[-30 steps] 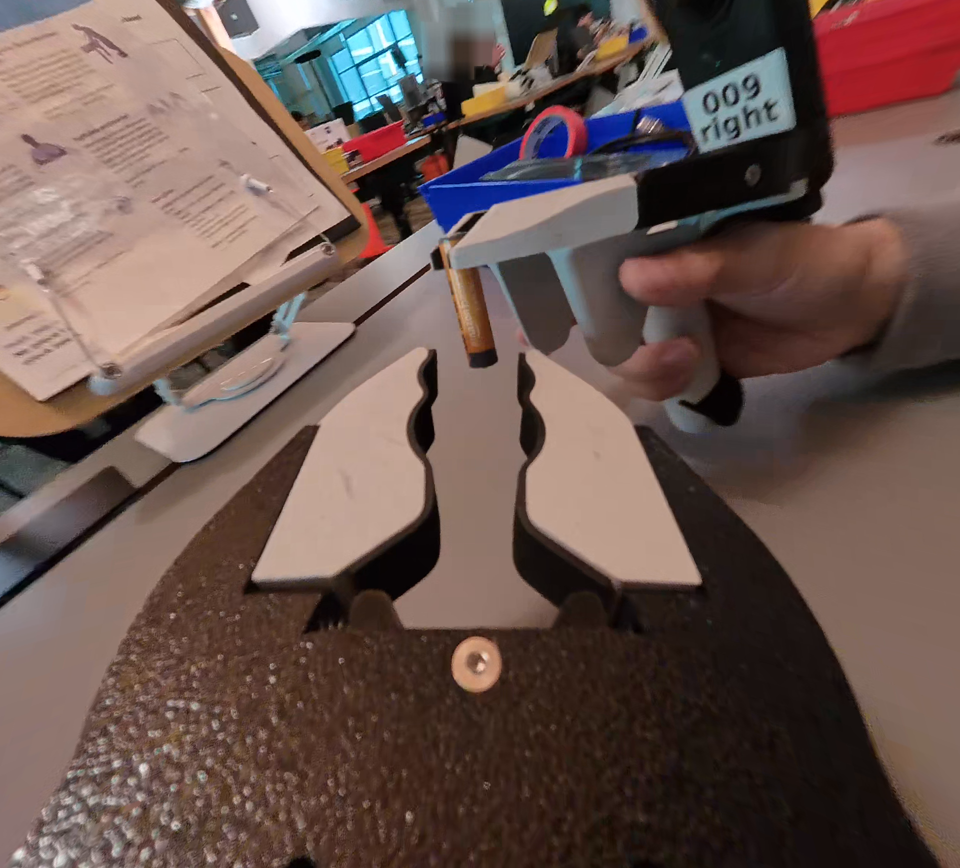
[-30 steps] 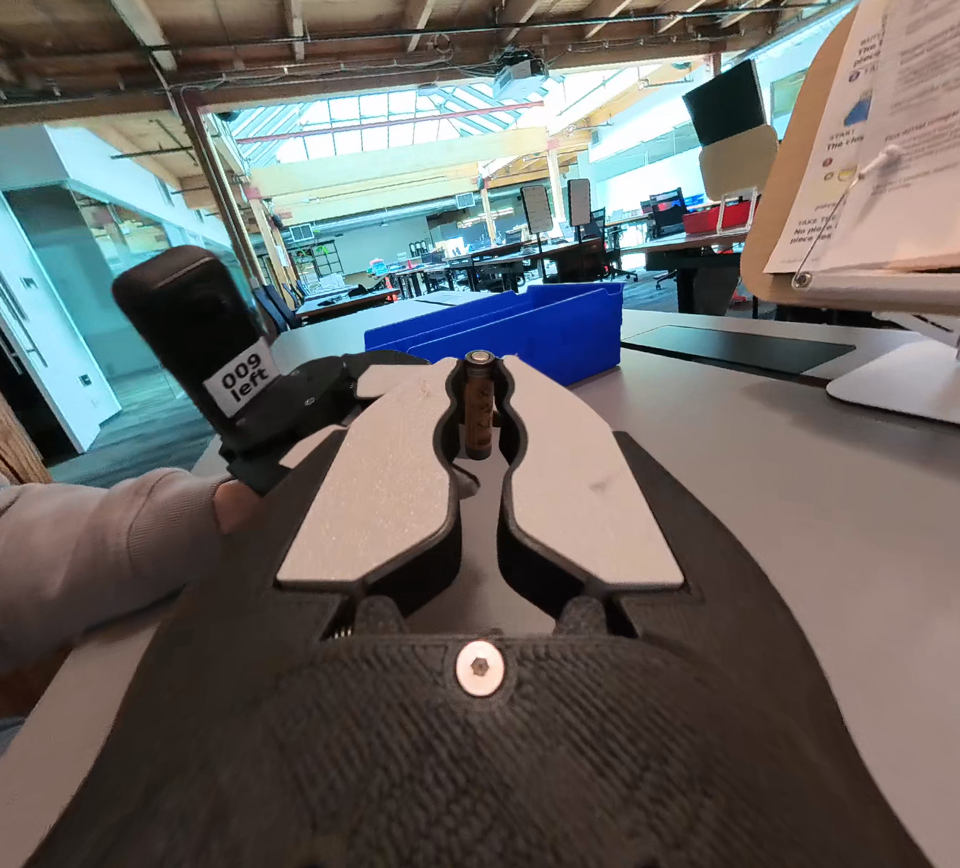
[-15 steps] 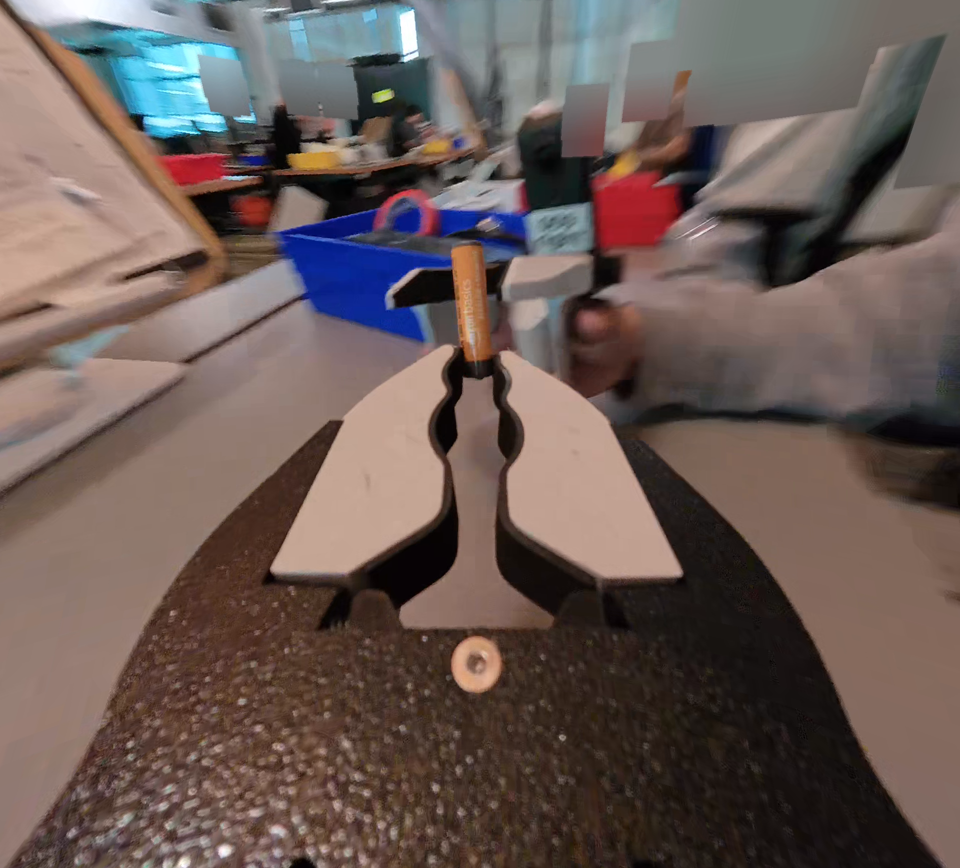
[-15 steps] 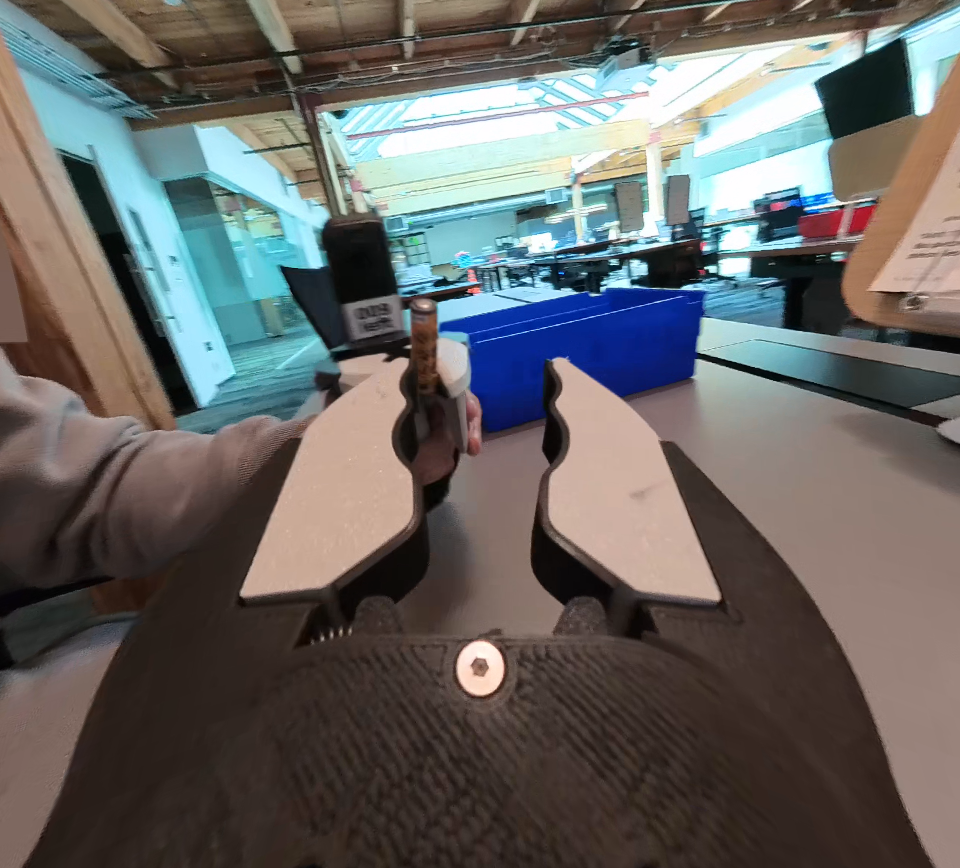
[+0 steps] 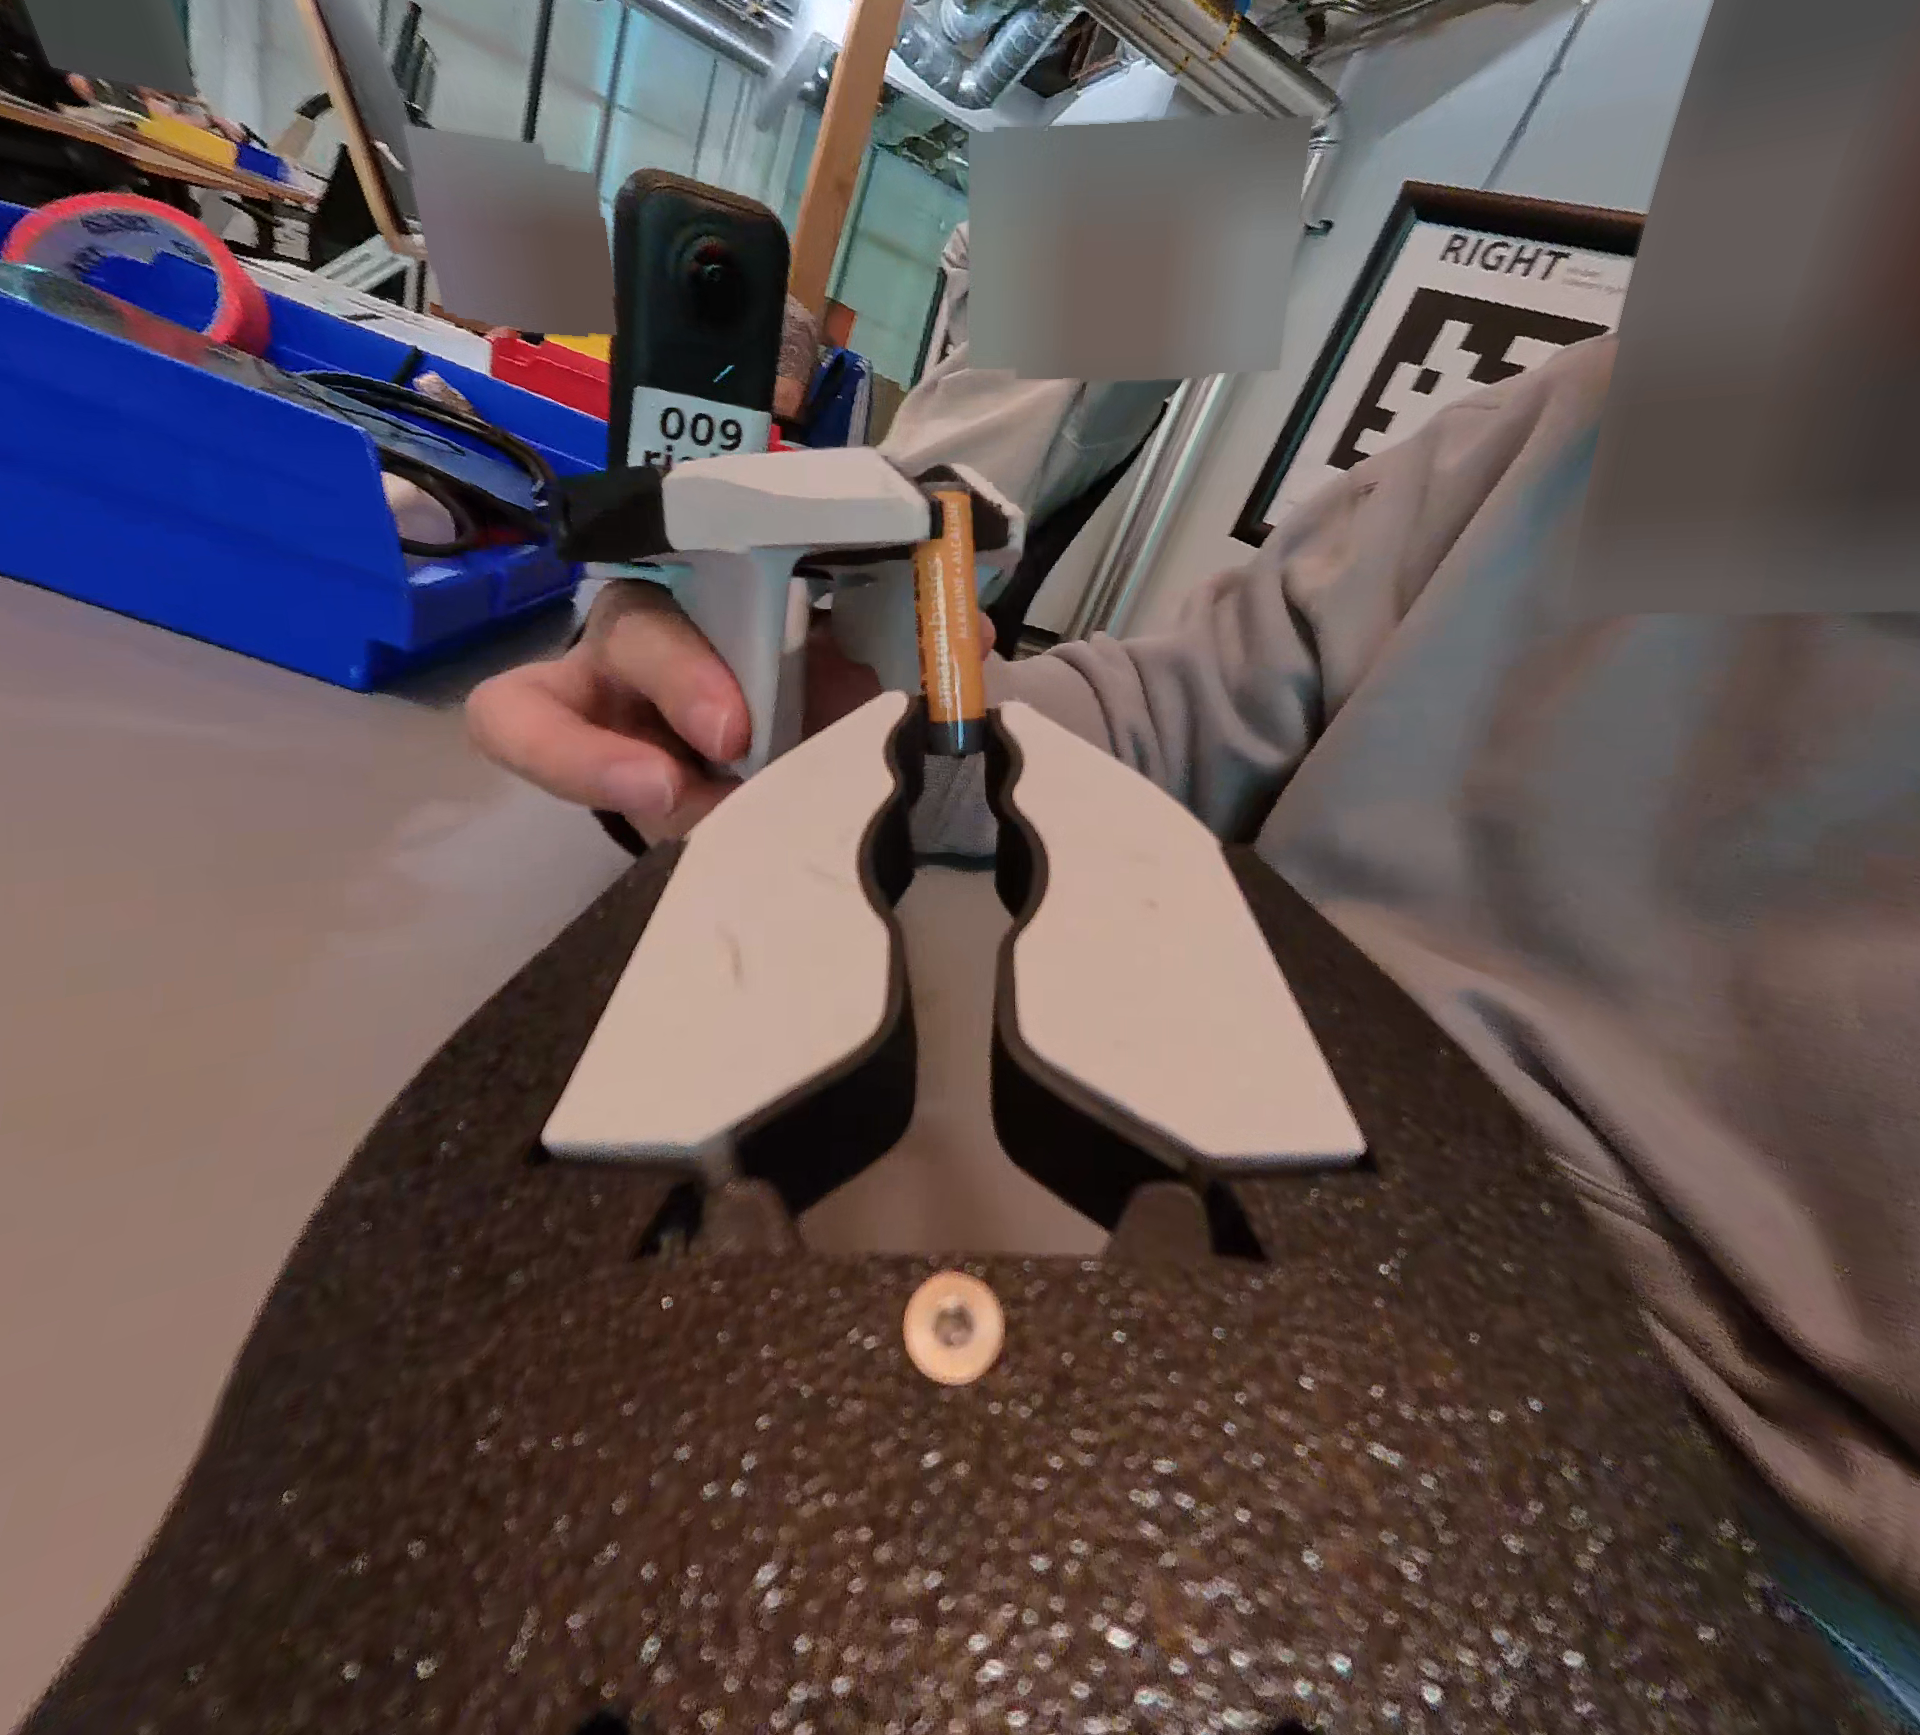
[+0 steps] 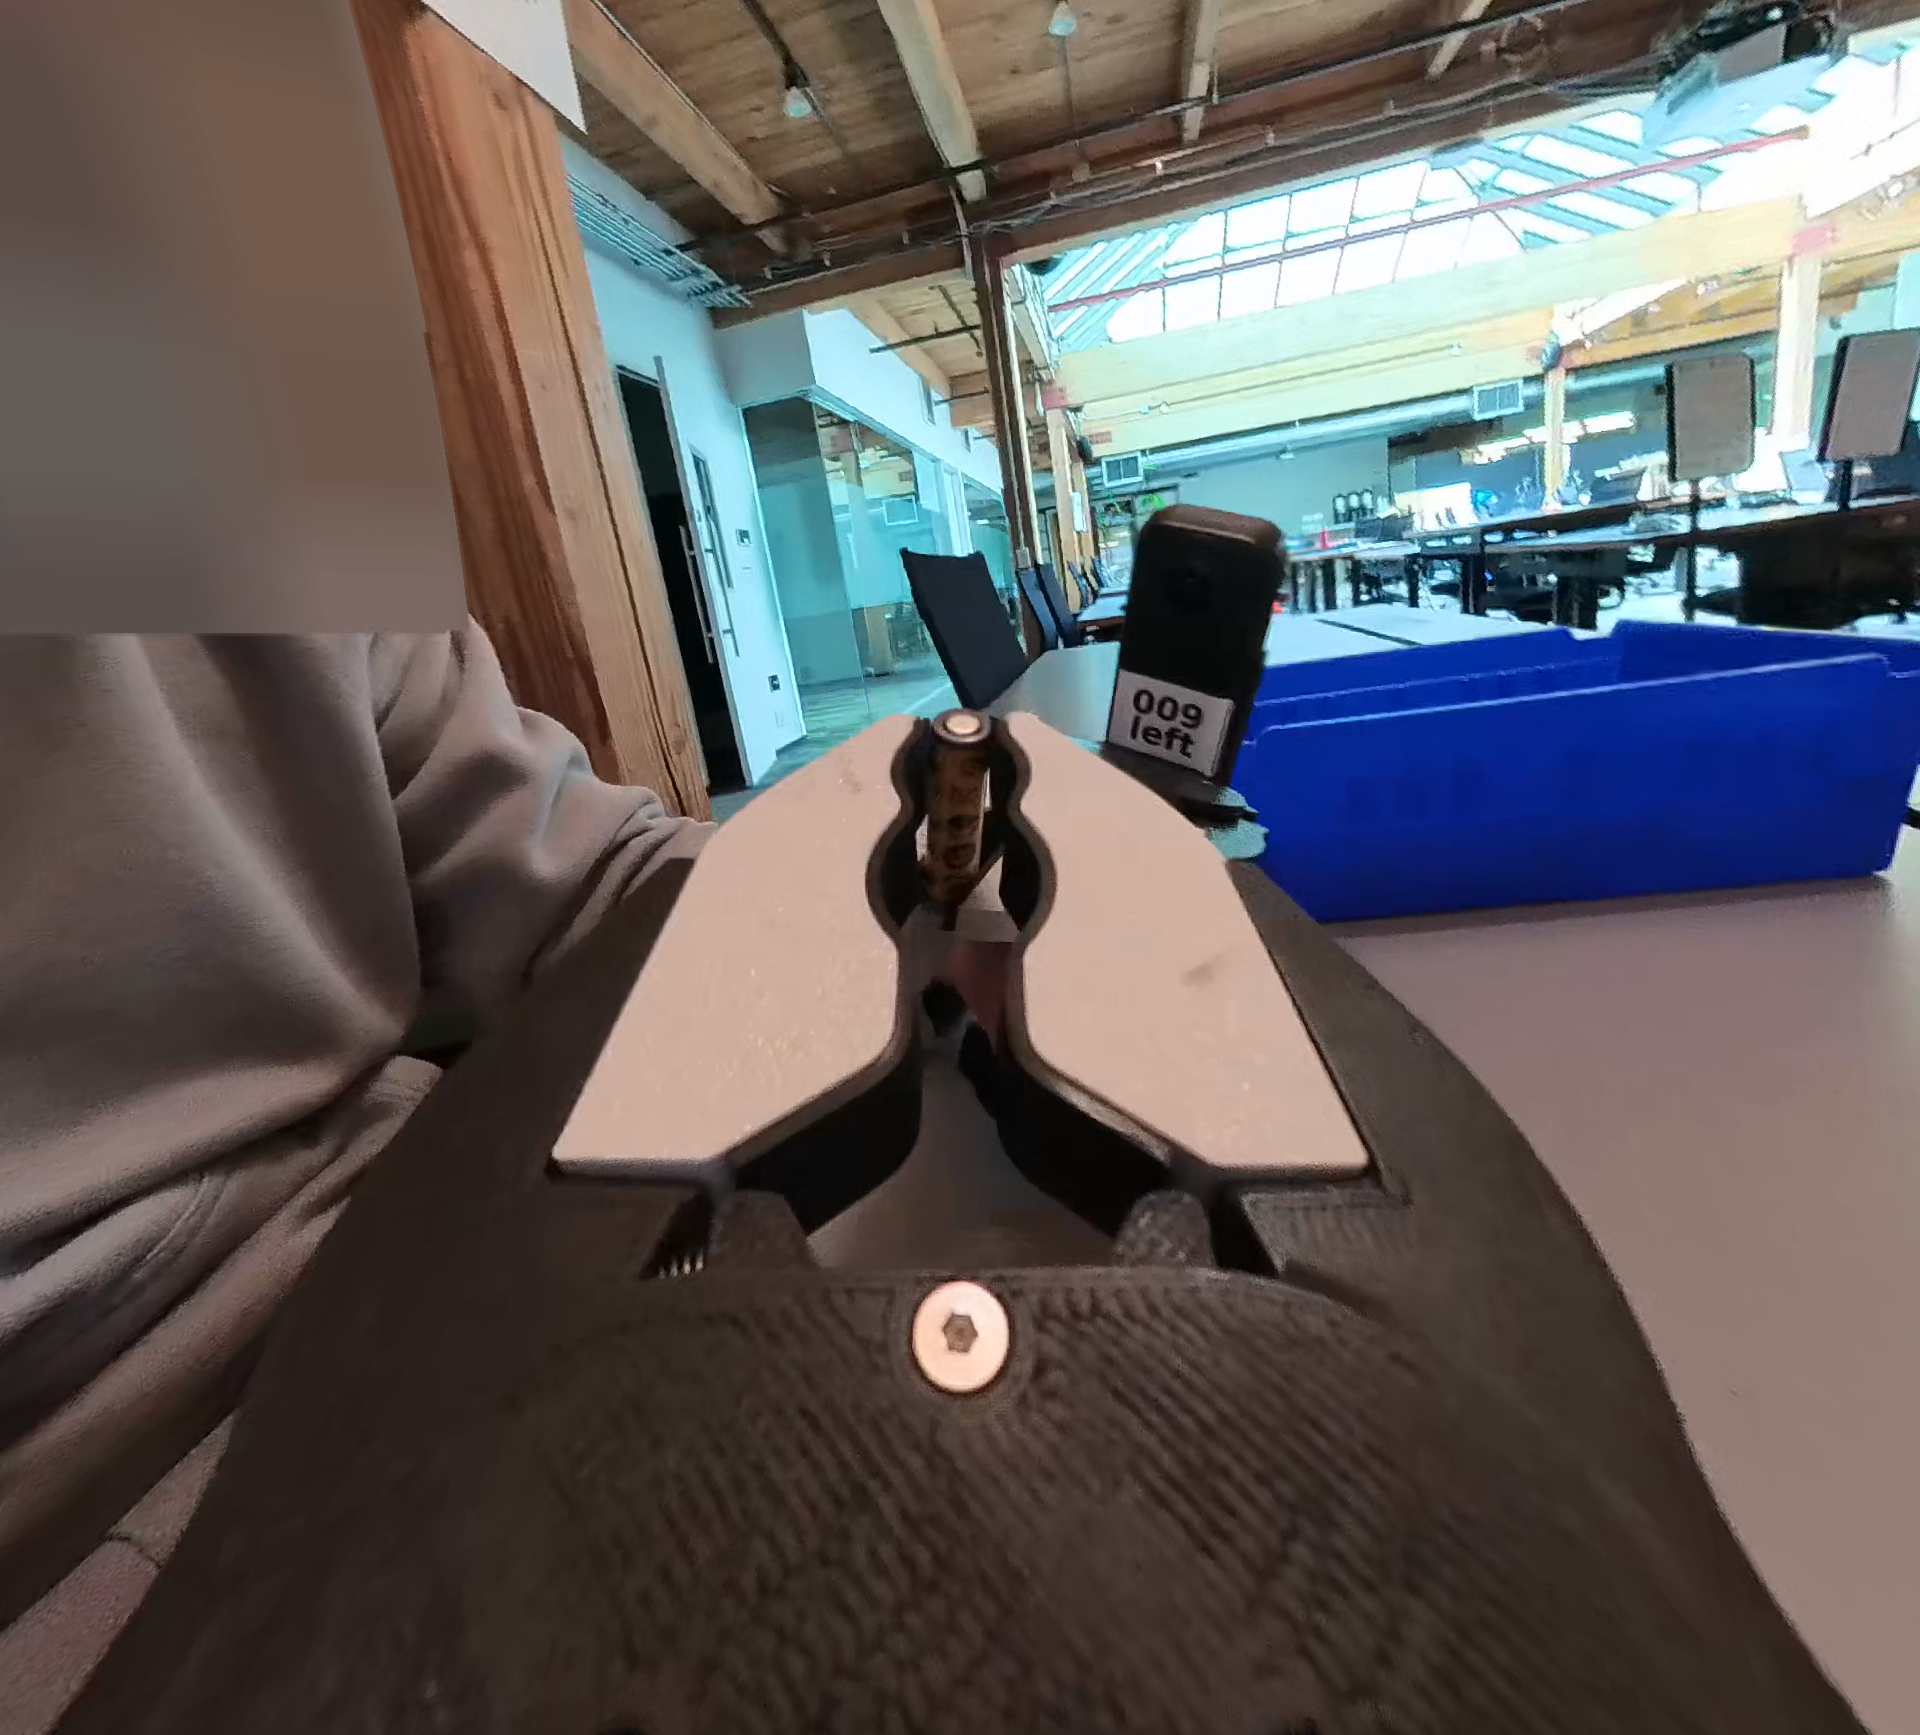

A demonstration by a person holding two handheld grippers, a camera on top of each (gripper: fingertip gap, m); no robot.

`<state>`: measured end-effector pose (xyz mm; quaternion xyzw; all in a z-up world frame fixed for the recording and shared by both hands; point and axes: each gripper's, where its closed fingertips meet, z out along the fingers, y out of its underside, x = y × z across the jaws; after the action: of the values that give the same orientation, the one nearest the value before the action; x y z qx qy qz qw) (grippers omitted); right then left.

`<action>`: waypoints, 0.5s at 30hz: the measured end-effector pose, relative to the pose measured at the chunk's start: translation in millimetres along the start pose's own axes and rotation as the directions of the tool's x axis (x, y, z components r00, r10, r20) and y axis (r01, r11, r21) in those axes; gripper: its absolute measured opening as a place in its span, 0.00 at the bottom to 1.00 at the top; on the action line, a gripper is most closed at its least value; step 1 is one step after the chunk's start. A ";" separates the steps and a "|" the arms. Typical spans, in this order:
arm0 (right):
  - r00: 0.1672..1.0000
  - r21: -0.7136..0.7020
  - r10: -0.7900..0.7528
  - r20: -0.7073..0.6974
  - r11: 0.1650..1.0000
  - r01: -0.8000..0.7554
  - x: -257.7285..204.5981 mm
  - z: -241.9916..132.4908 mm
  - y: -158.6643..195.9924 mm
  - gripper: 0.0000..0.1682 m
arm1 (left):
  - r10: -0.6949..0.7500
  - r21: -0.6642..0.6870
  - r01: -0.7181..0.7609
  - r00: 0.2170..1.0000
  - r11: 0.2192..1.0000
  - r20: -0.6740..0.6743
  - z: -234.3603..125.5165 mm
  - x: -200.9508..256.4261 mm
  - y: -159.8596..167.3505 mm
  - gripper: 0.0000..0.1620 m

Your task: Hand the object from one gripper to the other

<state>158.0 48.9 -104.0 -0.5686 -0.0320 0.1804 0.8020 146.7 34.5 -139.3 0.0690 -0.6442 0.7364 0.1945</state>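
An orange and black battery [image 5: 948, 636] stands upright above the grey table [image 5: 208, 906]. My left gripper [image 5: 948, 729] is shut on its lower end. My right gripper [image 5: 951, 522] comes in from the left of the left wrist view and grips its top end. In the right wrist view my right gripper [image 6: 958, 735] is shut on the battery [image 6: 954, 812], whose metal cap shows between the tips. The left gripper's black camera body [image 6: 1195, 636] stands just behind it, and its fingers are mostly hidden below.
A blue bin [image 5: 208, 480] with cables and a red tape roll [image 5: 135, 251] stands on the table behind the grippers; it also shows in the right wrist view [image 6: 1558, 781]. The person's grey sleeve [image 5: 1558, 854] and body are close on one side. A wooden post [image 6: 499, 438] stands behind.
One second ago only the right gripper held the battery. Half a second ago the left held it and the right was open. Now the right has shut on its top, and both have swung toward the person.
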 end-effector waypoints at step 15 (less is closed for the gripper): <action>0.752 -0.133 -0.248 -0.610 0.968 0.211 77.8 -22.7 8.3 0.06 | 0.723 -0.539 -0.515 0.267 0.666 0.638 -32.8 -82.1 -9.8 0.17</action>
<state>234.3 56.2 -131.6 -0.6097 0.1598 -0.1180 0.7673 230.3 51.2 -164.5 0.1188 -0.7073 0.5522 -0.4250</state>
